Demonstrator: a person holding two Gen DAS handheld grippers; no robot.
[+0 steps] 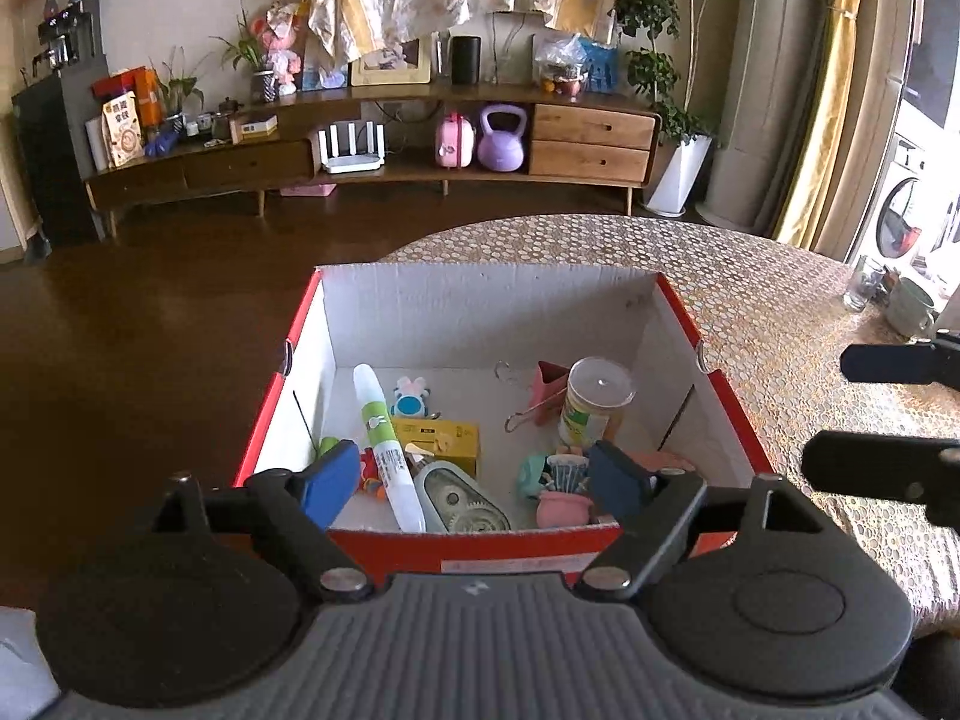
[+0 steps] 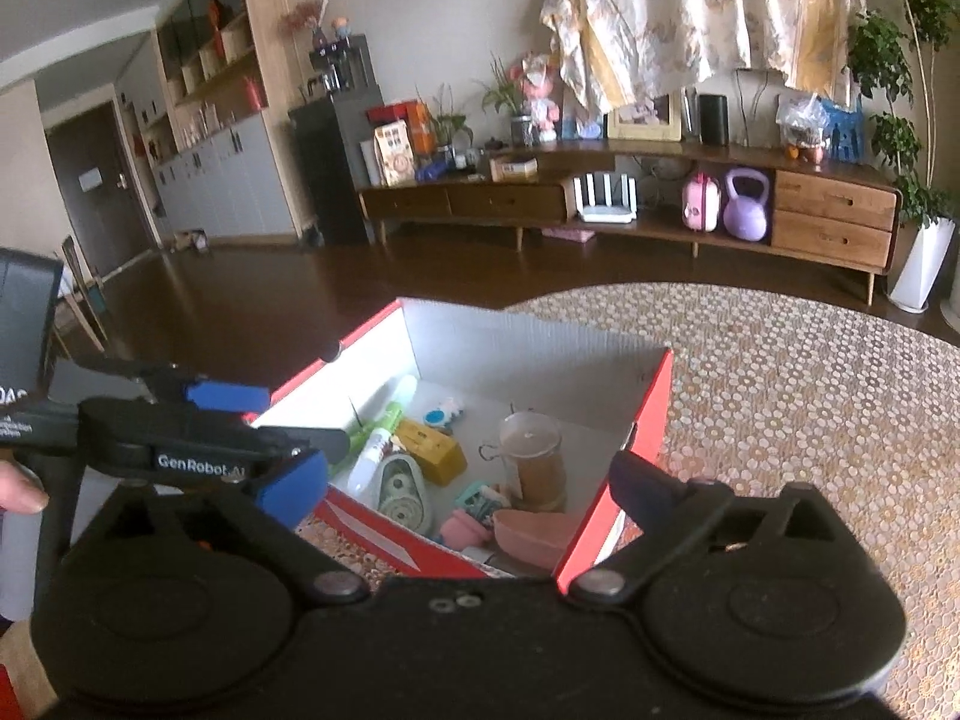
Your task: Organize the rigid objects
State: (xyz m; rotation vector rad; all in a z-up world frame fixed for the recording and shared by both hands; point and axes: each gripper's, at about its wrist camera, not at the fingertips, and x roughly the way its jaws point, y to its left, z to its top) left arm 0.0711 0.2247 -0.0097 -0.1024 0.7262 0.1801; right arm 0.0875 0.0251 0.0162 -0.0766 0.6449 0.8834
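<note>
Currently a red cardboard box (image 1: 480,546) with white inner walls sits on the tabletop (image 1: 780,312), lower centre of the left wrist view. Left gripper (image 1: 474,483) hangs over the box's near wall, jaws apart, nothing between them; blue pads (image 1: 327,480) frame the contents.

Inside the box, left wrist view:
- white tube with green label (image 1: 384,444), lying diagonally at left centre
- yellow carton (image 1: 441,441) just beside the tube, on its right
- small blue-and-white rabbit figure (image 1: 411,399) behind the carton
- grey-green correction tape dispenser (image 1: 459,498) near the front wall, touching the tube's lower end
- clear-lidded round canister (image 1: 594,405), upright, right of centre
- pink binder clip (image 1: 543,393) just left of the canister
- small pink pot-shaped item (image 1: 561,507) at front right, with a teal piece (image 1: 531,474) beside it; details too small to tell.

Right wrist view: right gripper (image 2: 474,489) hovers over the box's near right corner, jaws apart and empty. Same box (image 2: 651,414) lies lower centre, canister (image 2: 537,456) and yellow carton (image 2: 435,450) visible within. Left gripper (image 2: 264,438) enters from the left edge, over the box's left wall.

Patterned cloth covers the tabletop (image 2: 810,390). A wooden sideboard (image 1: 591,141) runs across the upper part of the frame, a purple kettlebell (image 1: 503,141) on its shelf.
</note>
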